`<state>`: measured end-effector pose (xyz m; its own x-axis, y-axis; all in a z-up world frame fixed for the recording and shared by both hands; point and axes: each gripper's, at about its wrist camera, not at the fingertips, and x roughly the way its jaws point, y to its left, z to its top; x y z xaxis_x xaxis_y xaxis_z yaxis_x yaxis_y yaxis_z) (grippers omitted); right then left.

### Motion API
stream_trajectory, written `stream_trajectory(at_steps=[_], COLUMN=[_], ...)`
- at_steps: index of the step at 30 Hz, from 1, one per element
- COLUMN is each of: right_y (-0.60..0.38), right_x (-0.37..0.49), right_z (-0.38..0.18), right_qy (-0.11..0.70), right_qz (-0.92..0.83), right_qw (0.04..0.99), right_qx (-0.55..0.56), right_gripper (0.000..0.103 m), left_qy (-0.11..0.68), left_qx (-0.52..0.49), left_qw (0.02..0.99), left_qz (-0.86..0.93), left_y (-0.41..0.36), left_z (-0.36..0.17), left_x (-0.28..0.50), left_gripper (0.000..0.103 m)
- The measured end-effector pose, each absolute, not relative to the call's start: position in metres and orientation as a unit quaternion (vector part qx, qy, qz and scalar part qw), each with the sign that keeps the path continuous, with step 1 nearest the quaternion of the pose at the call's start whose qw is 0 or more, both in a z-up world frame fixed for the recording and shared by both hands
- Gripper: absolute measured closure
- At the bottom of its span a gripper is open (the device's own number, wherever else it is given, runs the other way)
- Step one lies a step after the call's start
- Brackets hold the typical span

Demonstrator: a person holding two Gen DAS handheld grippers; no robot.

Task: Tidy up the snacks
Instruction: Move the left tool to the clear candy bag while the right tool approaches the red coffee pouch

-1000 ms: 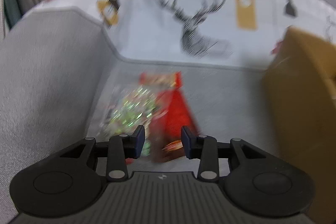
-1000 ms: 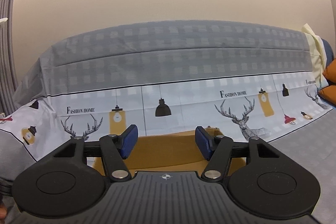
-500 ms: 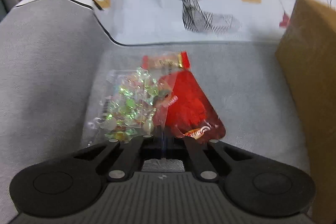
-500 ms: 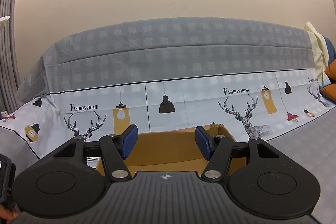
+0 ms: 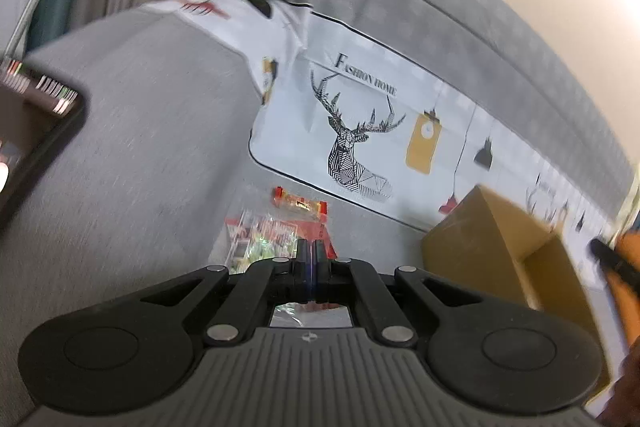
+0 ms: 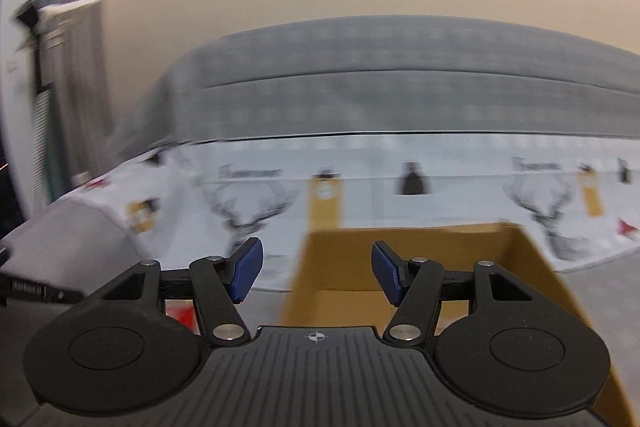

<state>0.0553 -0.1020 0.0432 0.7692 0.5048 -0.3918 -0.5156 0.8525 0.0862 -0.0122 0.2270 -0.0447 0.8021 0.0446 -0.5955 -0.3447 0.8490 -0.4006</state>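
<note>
snack bags (image 5: 276, 235) lay bunched on the grey sofa seat (image 5: 160, 163), a clear one of shiny sweets against a red one, with a small red packet (image 5: 300, 203) just beyond them. left gripper (image 5: 309, 254) was closed tight, its jaws meeting on the near edge of the bags; blur hid which bag was pinched. cardboard box (image 5: 492, 247) stood open to the right of the bags, near but apart. behind them ran the white sofa cover (image 5: 360, 131) printed with a deer and lamps. right gripper (image 6: 317, 269) hung about half open with nothing between its blue pads (image 6: 246, 269), pointing over the box's near left corner. a dark phone-like thing (image 5: 32, 131) showed at the far left.
</note>
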Motion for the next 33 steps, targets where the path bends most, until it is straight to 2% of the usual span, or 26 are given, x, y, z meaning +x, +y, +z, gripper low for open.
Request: stream_trajectory(at_steps=[3,6,8,11,13,15,16,17,18,19,25,29,33], right_y=[-0.076,-0.057,-0.044,-0.033,-0.031,-0.032,-0.032,-0.032,-0.031,-0.029,-0.013,0.005,0.030], right_x=[0.049,0.044,0.040,0.039,0.041,0.043,0.045,0.046,0.048,0.049,0.049,0.049,0.049], right_z=[0.040,0.037,0.034,0.030,0.029,0.027,0.027,0.026,0.025,0.024,0.018,0.009,-0.004], right_qy=[0.214,0.221,0.226,0.234,0.241,0.247,0.250,0.252,0.254,0.256,0.262,0.282,0.308], right_qz=[0.304,0.321,0.329,0.336,0.333,0.327,0.324,0.320,0.318,0.317,0.320,0.327,0.343], right_qw=[0.928,0.920,0.915,0.910,0.909,0.910,0.911,0.912,0.912,0.912,0.907,0.899,0.883], right_qx=[-0.033,-0.044,-0.056,-0.066,-0.065,-0.057,-0.054,-0.052,-0.052,-0.052,-0.073,-0.079,-0.086], right_gripper=[0.040,0.040,0.040,0.040,0.040,0.040,0.040,0.040,0.040,0.040,0.038,0.036,0.032], left_qy=[0.344,0.368,0.378,0.384,0.382,0.383,0.389,0.395,0.394,0.382,0.306,0.286,0.291], left_qx=[-0.219,-0.136,-0.098,-0.044,0.001,0.061,0.085,0.102,0.111,0.110,0.089,0.000,-0.022], left_qw=[0.907,0.913,0.915,0.919,0.921,0.916,0.910,0.903,0.899,0.900,0.901,0.918,0.921], left_qz=[0.106,0.111,0.100,0.081,0.080,0.103,0.118,0.135,0.157,0.178,0.293,0.276,0.257], left_y=[0.217,0.197,0.183,0.160,0.144,0.132,0.130,0.130,0.134,0.139,0.172,0.202,0.208], left_z=[-0.060,-0.072,-0.081,-0.093,-0.101,-0.113,-0.119,-0.123,-0.123,-0.118,-0.094,-0.085,-0.085], left_x=[0.007,0.026,0.040,0.053,0.061,0.069,0.073,0.076,0.076,0.073,0.055,0.048,0.048], left_gripper=[0.102,0.086,0.061,0.046,0.040,0.040,0.043,0.062,0.074,0.079,0.079,0.081,0.093])
